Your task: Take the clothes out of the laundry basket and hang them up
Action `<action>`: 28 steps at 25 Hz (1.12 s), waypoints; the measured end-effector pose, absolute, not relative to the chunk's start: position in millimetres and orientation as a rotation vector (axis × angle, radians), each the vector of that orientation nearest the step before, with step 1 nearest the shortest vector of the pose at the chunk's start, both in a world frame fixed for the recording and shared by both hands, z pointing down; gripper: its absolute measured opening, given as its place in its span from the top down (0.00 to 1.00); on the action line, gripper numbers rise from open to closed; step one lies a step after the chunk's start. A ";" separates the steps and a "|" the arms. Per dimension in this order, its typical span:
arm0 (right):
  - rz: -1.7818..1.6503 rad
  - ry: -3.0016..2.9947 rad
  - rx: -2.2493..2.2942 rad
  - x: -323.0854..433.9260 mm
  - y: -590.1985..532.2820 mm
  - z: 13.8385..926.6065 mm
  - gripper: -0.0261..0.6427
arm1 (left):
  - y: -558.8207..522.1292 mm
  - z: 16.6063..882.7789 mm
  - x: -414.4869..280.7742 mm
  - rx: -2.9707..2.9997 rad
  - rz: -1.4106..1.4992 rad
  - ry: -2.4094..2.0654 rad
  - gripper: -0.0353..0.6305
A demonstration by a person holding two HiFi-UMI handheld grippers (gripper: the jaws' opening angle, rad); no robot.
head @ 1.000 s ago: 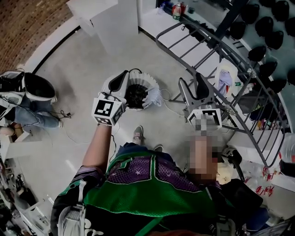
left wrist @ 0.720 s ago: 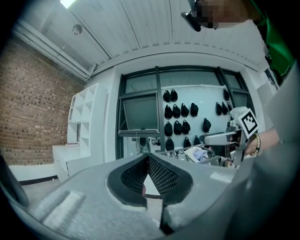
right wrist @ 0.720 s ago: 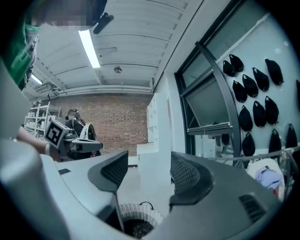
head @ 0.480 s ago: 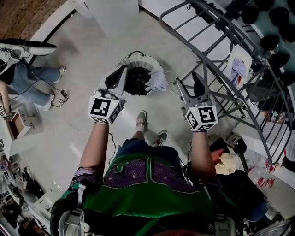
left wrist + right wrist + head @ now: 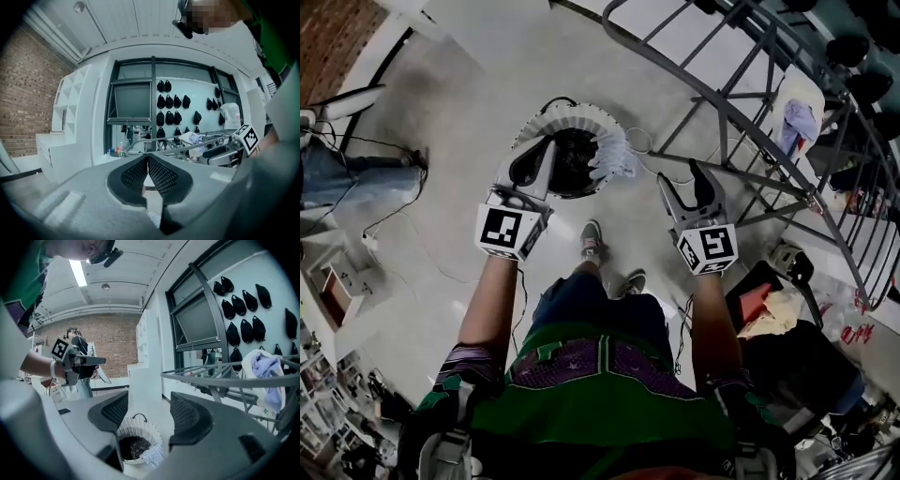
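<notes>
Status: early in the job, I'd say. Left tool (image 5: 147, 160) is clenched, pads together, nothing between them. Right tool (image 5: 149, 405) is released, jaws apart and empty.

Laundry basket (image 5: 567, 116) sits on the floor below and ahead of both tools, just past the left tool's tip. I see it low down through the right tool's gap. Dark clothes (image 5: 132, 446) are heaped inside, and a pale garment (image 5: 153, 457) droops over the rim on the side nearer the right tool.

Drying rack (image 5: 220, 376) is off the right tool's outer side, with one light garment (image 5: 265, 367) already draped on it. So one piece hung at most, nothing gripped, and the whole basket load left to grab and hang.
</notes>
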State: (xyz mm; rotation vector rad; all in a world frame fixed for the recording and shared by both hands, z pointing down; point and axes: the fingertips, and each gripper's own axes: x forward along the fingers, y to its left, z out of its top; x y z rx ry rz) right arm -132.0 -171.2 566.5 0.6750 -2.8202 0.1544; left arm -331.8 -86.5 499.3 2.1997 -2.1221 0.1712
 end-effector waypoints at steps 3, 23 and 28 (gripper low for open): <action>0.171 -2.785 0.670 -130.2 -169.8 601.1 0.56 | -93.6 522.1 -332.5 2.199 0.185 -2.112 0.92; 0.307 -2.713 0.725 -115.2 -167.9 907.0 0.56 | -91.8 736.1 -281.4 2.209 0.226 -2.069 0.92; 0.298 -2.691 0.703 -129.1 -178.6 975.4 0.56 | -99.5 781.6 -290.0 2.221 0.226 -2.056 0.92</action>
